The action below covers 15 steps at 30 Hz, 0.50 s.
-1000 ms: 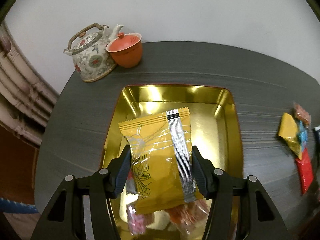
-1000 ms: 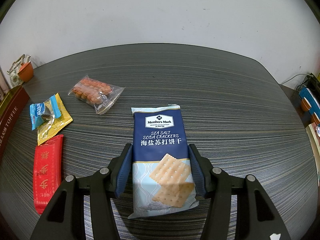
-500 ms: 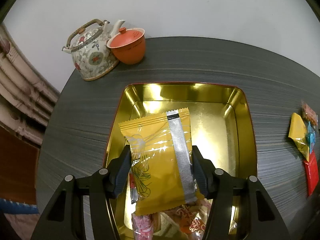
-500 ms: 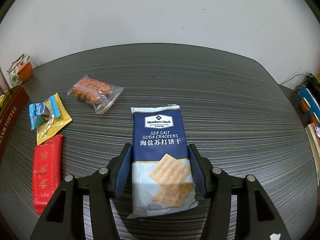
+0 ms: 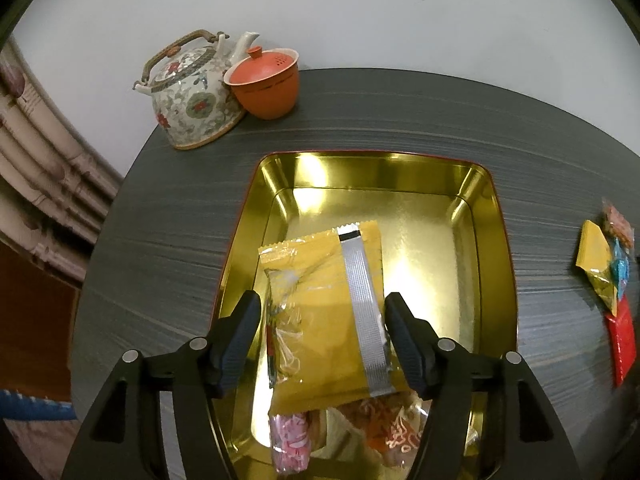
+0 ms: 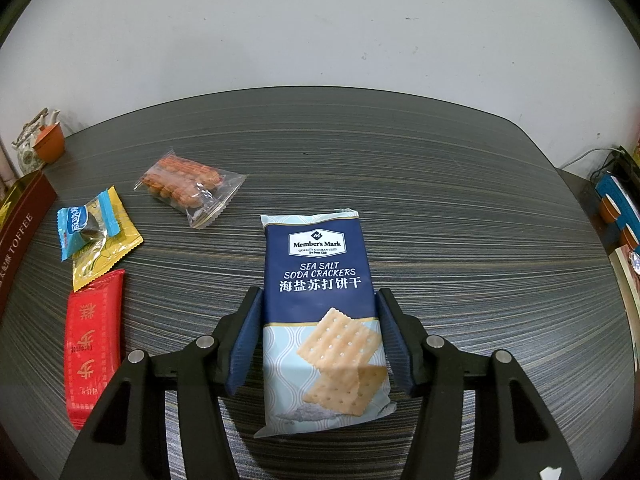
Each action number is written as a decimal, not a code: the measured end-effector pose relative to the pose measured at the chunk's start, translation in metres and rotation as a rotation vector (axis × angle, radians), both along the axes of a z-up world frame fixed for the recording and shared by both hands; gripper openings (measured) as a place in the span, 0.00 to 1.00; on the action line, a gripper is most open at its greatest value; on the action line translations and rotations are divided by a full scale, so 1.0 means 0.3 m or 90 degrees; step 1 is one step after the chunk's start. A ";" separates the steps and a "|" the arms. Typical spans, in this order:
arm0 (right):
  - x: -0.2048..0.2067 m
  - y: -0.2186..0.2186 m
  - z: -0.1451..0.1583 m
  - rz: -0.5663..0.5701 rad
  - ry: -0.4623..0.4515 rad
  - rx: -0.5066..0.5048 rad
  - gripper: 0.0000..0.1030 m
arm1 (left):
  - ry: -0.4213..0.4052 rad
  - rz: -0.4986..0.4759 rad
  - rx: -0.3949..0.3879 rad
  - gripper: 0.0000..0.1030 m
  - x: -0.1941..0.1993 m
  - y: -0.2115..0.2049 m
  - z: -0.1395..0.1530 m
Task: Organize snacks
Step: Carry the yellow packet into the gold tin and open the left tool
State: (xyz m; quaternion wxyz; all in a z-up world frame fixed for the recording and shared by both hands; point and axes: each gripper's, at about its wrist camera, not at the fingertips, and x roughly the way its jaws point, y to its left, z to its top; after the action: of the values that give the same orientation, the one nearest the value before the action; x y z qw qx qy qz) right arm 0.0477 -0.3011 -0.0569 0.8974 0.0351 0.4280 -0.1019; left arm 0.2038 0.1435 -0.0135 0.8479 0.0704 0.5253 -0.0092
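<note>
The left tongs [image 5: 322,344] have just been opening, seemingly freeing the yellow packet [image 5: 324,320] over the gold tin [image 5: 496,272]; right tongs [image 6: 320,344] clamp the crackers [image 6: 322,312], due next

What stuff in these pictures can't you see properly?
- Left wrist view: the snacks lying under the yellow packet in the gold tin are mostly covered by it and cut off by the bottom edge.
- Left wrist view: the loose snacks at the right edge are too squashed to name.
- Right wrist view: the brown tin's lettering is cut off by the left edge, only TOFFEE reads.
- Right wrist view: the teapot is tiny.
</note>
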 end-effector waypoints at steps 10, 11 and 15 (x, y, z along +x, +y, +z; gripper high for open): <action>0.001 -0.001 0.001 0.000 0.000 0.000 0.52 | -0.030 -0.004 -0.016 0.63 -0.111 0.039 0.073; 0.000 -0.001 0.001 0.000 0.000 0.000 0.52 | -0.034 -0.004 -0.016 0.63 -0.126 0.044 0.081; 0.004 -0.003 -0.002 -0.002 0.001 -0.001 0.53 | -0.040 0.001 -0.034 0.64 -0.190 0.074 0.105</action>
State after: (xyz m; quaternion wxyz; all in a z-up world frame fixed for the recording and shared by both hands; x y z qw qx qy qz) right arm 0.0487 -0.3019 -0.0574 0.8968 0.0350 0.4287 -0.1033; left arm 0.1469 0.1657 0.0179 0.8655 0.0479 0.4983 -0.0203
